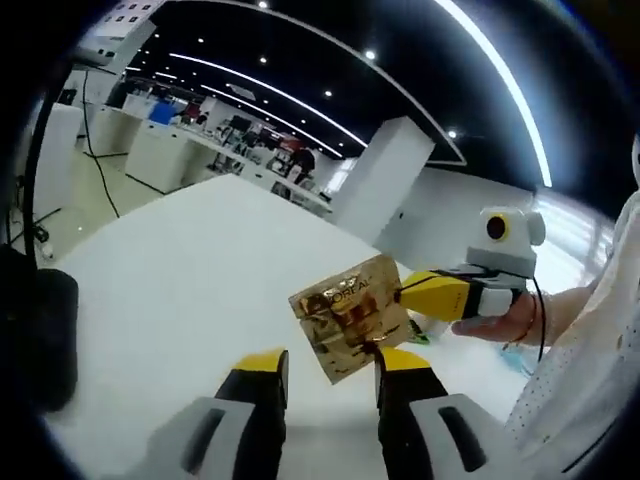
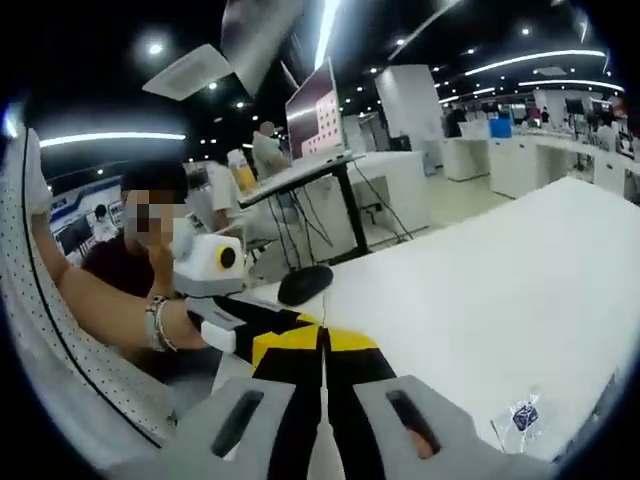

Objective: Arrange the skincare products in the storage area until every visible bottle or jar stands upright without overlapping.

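A flat gold foil packet [image 1: 348,316] marked L'Oreal hangs above the white table [image 1: 180,270]. In the left gripper view, my right gripper [image 1: 405,293] comes in from the right, held by a hand, and pinches the packet's right edge. My left gripper [image 1: 333,365] stands open just below it, with the packet's lower corner close to its right jaw. In the right gripper view, my right gripper [image 2: 322,345] is shut, and the packet shows only as a thin edge between the jaws. The left gripper [image 2: 245,318] sits close at the left.
A black rounded object [image 2: 305,285] lies on the white table [image 2: 500,290] near its far edge. A small clear packet [image 2: 522,415] lies near the lower right. A dark object [image 1: 40,340] stands at the table's left edge. Desks and a monitor [image 2: 315,110] stand beyond.
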A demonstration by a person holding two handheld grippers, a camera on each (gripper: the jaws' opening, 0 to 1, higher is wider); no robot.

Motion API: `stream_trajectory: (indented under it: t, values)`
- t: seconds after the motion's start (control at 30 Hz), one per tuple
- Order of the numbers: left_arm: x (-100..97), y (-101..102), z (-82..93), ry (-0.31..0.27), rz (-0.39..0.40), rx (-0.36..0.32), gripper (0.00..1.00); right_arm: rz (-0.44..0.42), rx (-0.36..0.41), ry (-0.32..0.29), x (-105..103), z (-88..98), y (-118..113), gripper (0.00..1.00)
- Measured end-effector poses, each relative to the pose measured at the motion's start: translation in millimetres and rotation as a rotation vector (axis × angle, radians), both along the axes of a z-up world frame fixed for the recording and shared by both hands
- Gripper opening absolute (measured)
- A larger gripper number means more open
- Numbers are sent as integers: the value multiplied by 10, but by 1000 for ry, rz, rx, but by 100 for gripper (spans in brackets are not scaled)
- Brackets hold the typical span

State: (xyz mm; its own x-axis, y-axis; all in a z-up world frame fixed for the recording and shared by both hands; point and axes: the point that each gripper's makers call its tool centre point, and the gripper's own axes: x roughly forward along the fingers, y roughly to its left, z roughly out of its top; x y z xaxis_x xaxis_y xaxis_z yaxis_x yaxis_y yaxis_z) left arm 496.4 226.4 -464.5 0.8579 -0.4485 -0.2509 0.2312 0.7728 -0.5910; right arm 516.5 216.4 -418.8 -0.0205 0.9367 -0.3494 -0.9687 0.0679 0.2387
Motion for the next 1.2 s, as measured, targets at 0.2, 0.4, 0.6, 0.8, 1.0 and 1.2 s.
stream_trajectory:
  t: [0.2, 0.4, 0.6, 0.8, 1.0, 1.2]
  values:
    - [27, -27, 2, 44, 8, 35, 4, -90, -5, 17, 144, -40, -152, 0]
    - [146, -109, 106, 42, -10, 30, 1, -191, -36, 39, 298, -148, -369, 0]
    - [402, -300, 177, 46, -70, 49, 0, -306, -60, 26, 519, -205, -621, 0]
    - [791, -536, 187, 57, -148, 133, 0, -438, -79, 22, 861, -243, -892, 0]
    - [1248, -778, 216, 59, -190, 175, 1, -562, -86, 5, 1289, -227, -1153, 0]
    - [1691, -974, 120, 66, -243, 260, 1, -663, -144, -7, 1721, -342, -1360, 0]
